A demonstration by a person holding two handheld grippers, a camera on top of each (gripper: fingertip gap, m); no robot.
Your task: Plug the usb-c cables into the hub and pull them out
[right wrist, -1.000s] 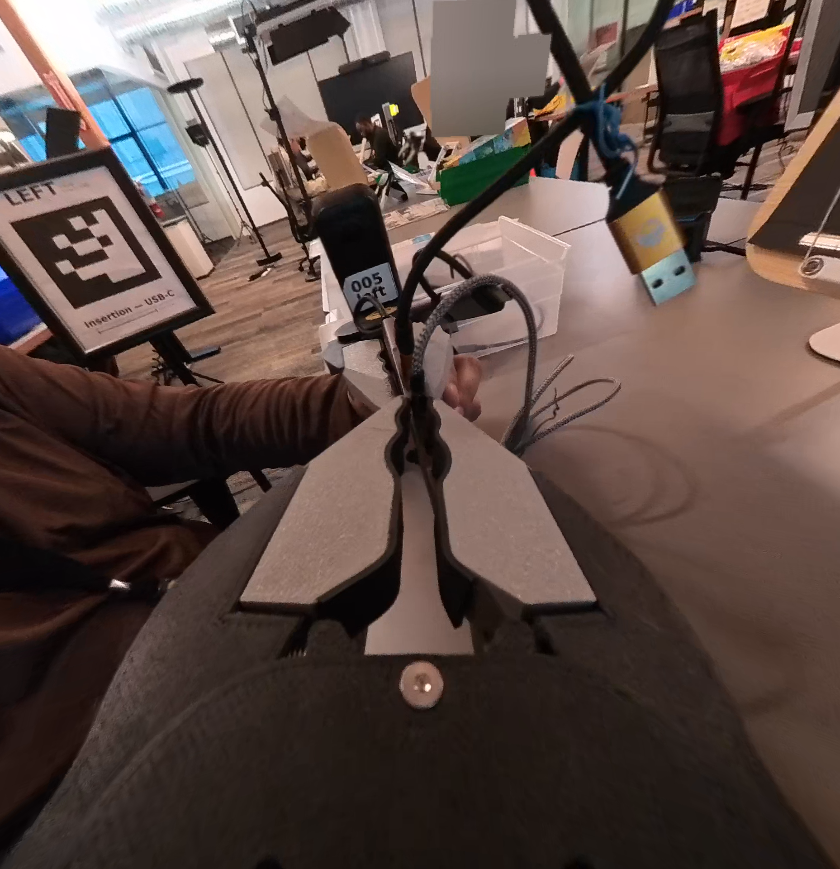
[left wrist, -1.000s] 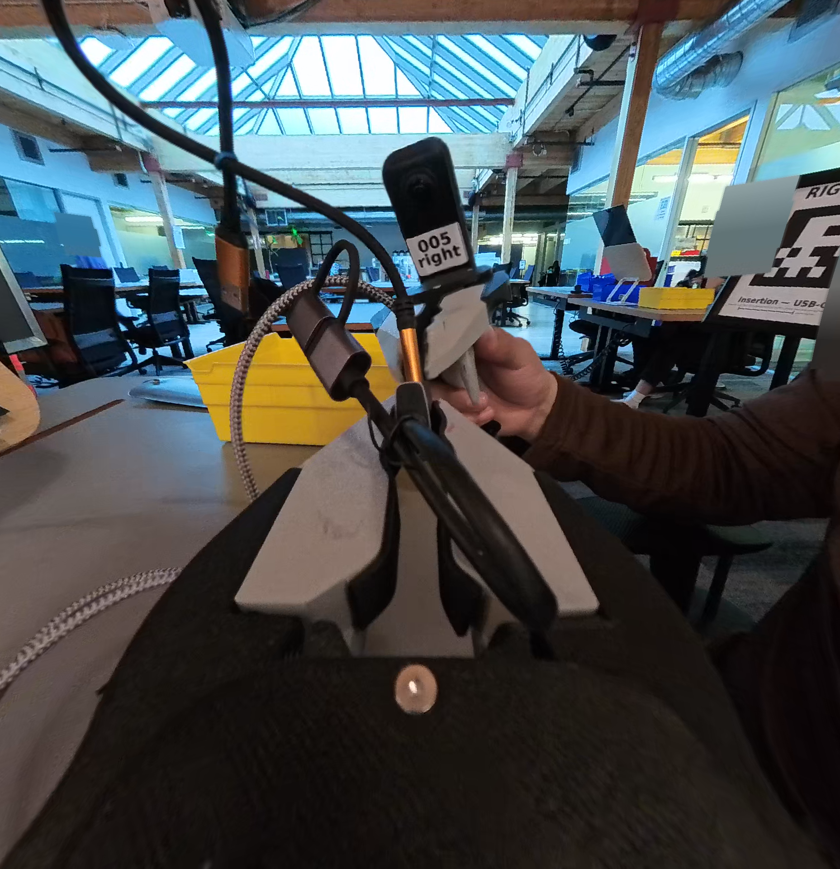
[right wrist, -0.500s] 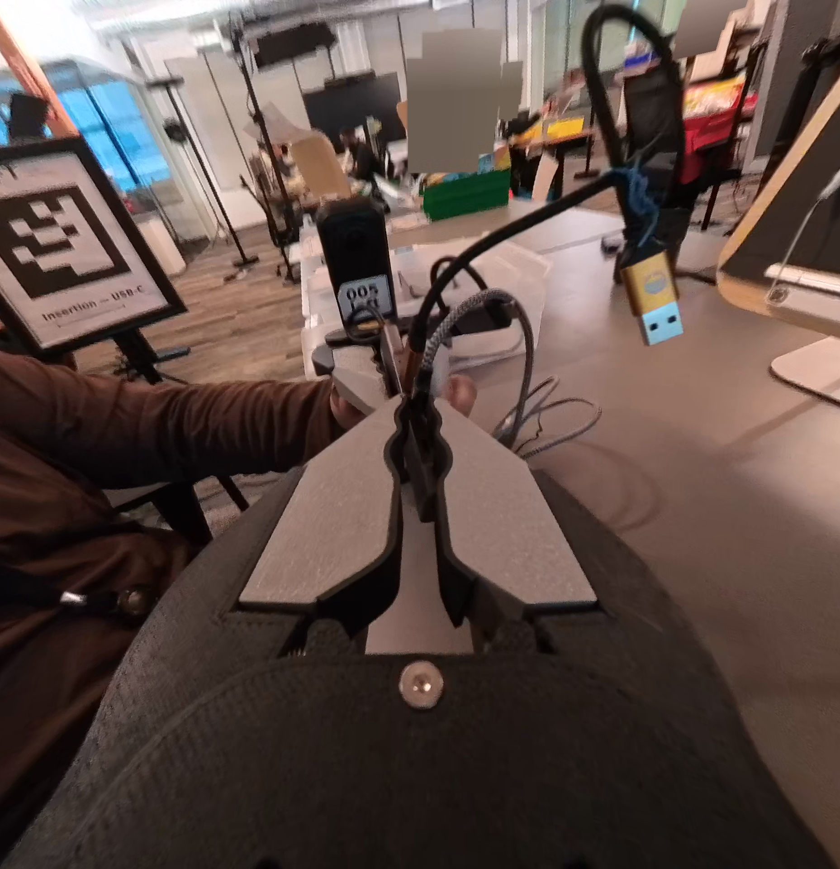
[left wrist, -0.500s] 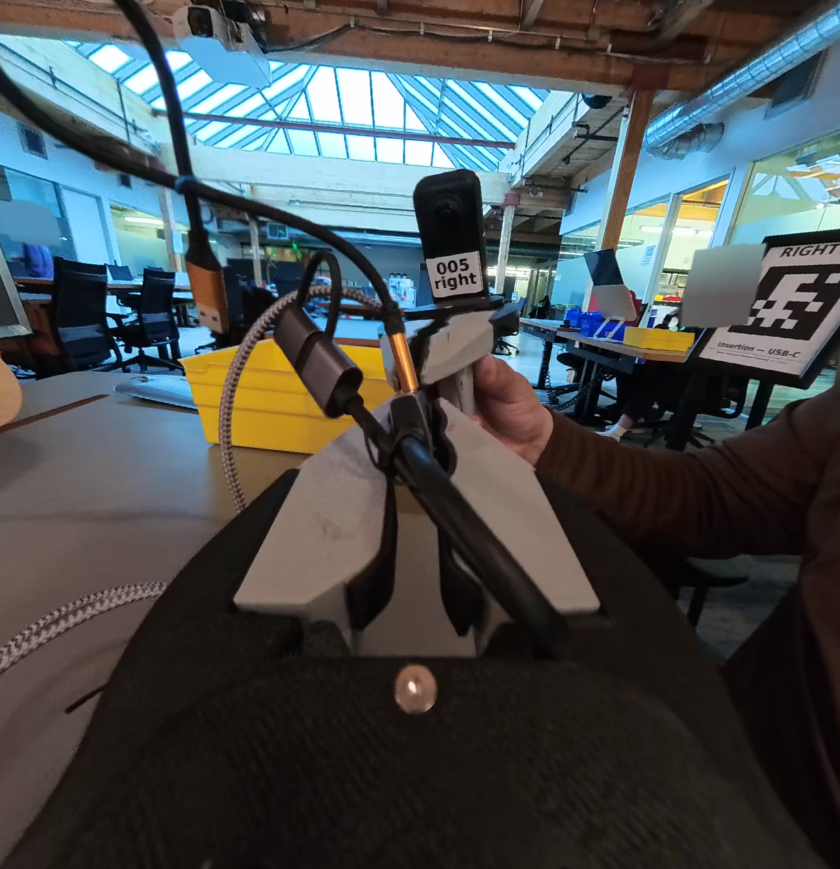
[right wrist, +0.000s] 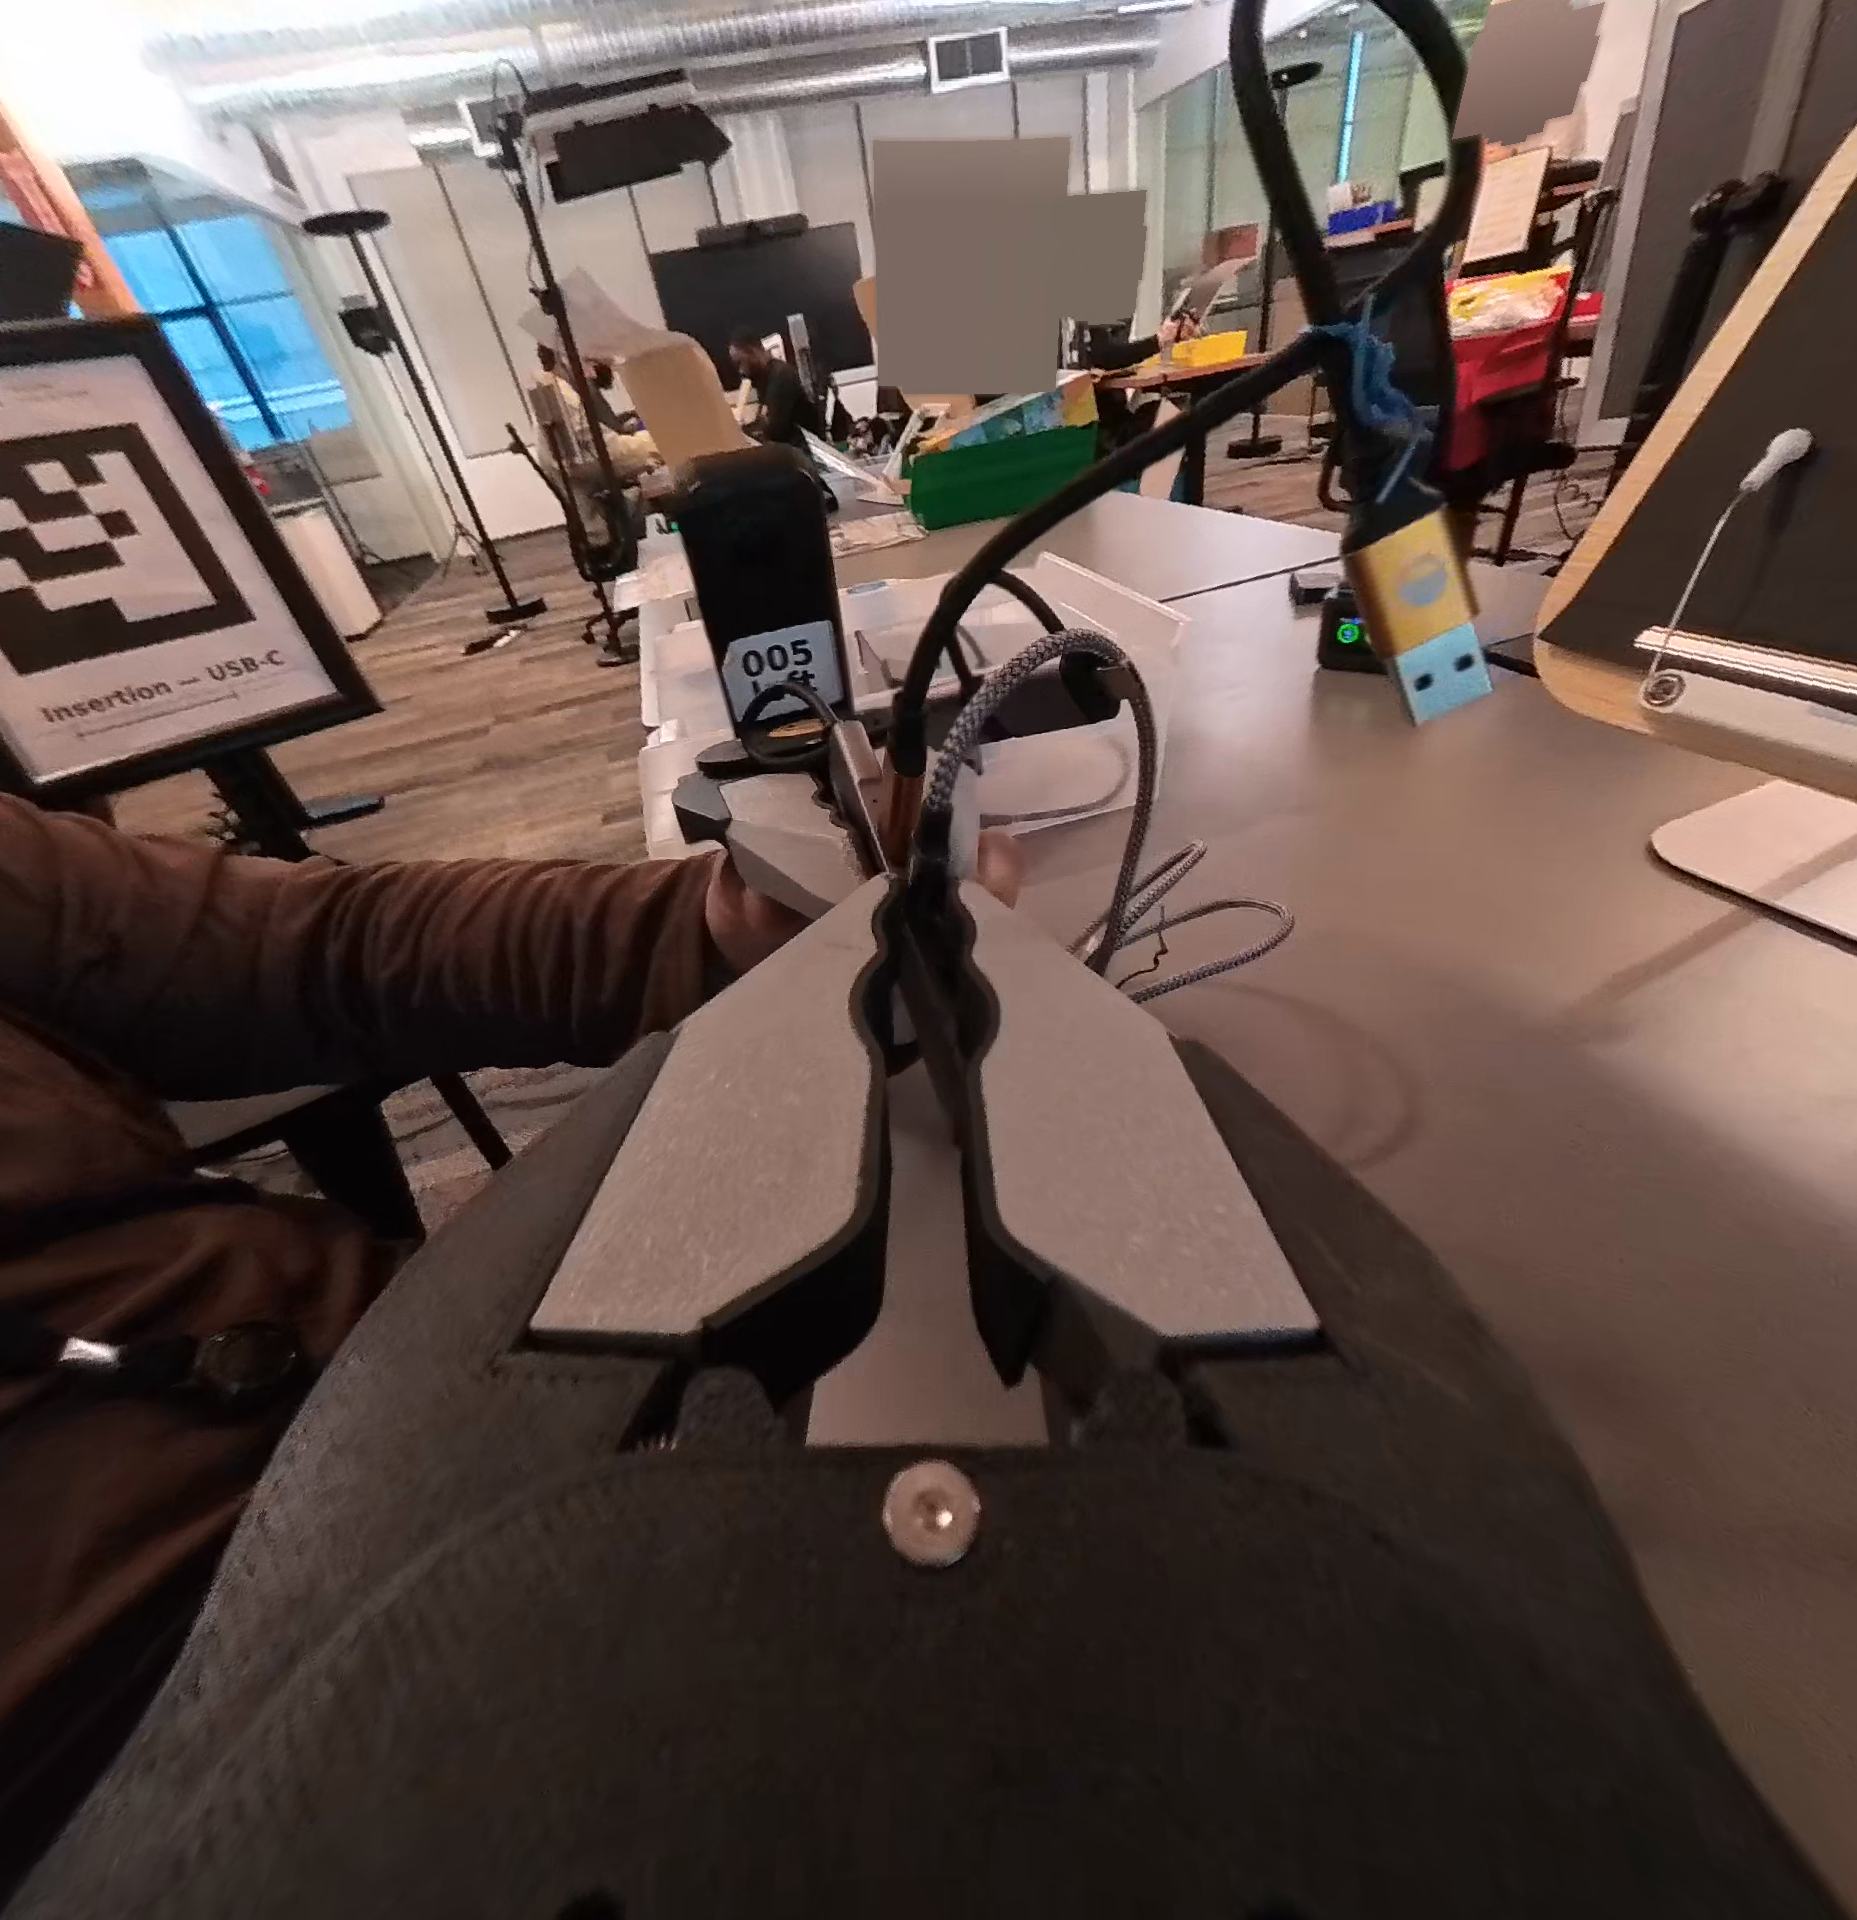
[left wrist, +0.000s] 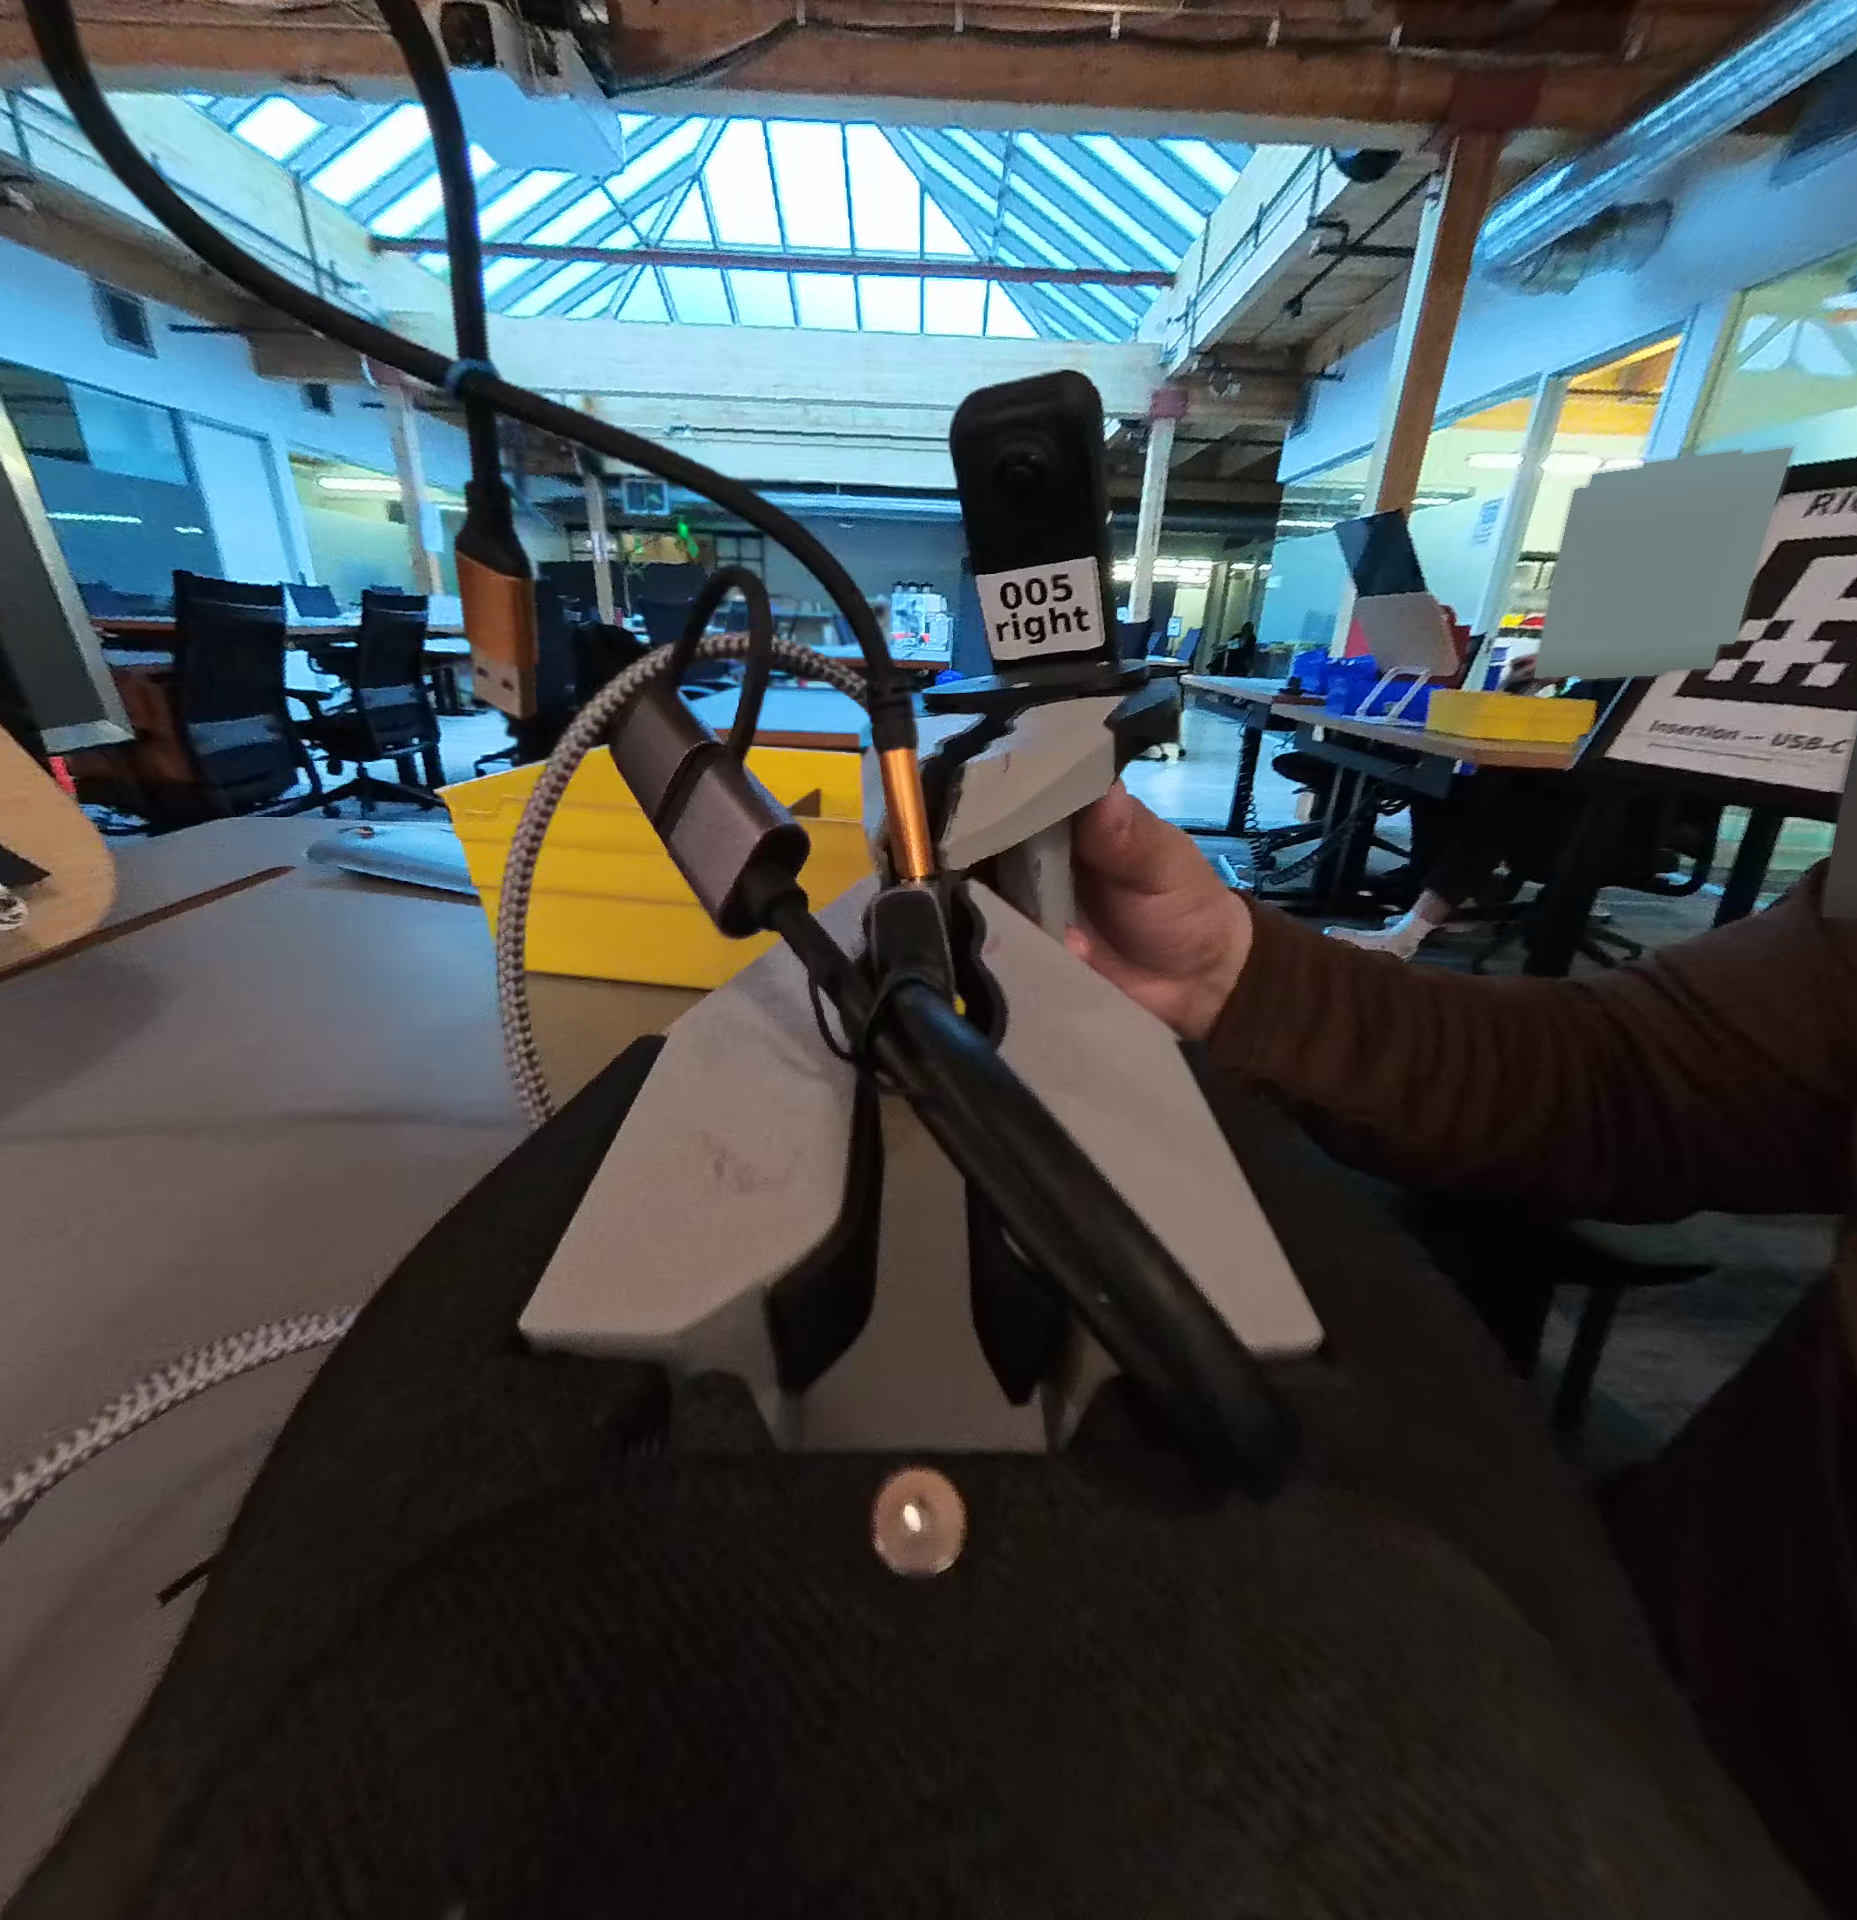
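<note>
- We see the left hand-held gripper (left wrist: 908,935) nearly fully closed. Only a narrow slit stays between its two grey fingers (left wrist: 726,1143).
- At its tips it pinches a black connector (left wrist: 908,940). A thick black cable (left wrist: 1090,1226) runs back from this connector, lying over the right finger.
- The orange plug (left wrist: 908,821) stands upright just above this connector and touches it. We cannot tell if it is seated inside.
- The grey hub (left wrist: 695,800) hangs tilted in the air, just beside the left fingertips. Its thin black lead goes down to the tips, and a braided cable (left wrist: 513,935) leaves its upper end and falls to the bench (left wrist: 228,1039).
- The right hand-held gripper (right wrist: 924,904) is also almost closed, and it clamps a dark piece (right wrist: 929,997) between the fingers. What this piece is we cannot say.
- In the right wrist view the orange plug (right wrist: 903,810) sits just past the fingertips, where the two grippers meet tip to tip.
- The black cable (right wrist: 1059,488) rises from the plug and arches over. Its other end, a gold plug with a blue tongue (right wrist: 1417,603), dangles free above the bench (right wrist: 1526,1039).
- A person's hand (left wrist: 1152,925) in a brown sleeve holds the right gripper's handle.
- A yellow bin (left wrist: 612,883) stands on the bench behind the hub.
</note>
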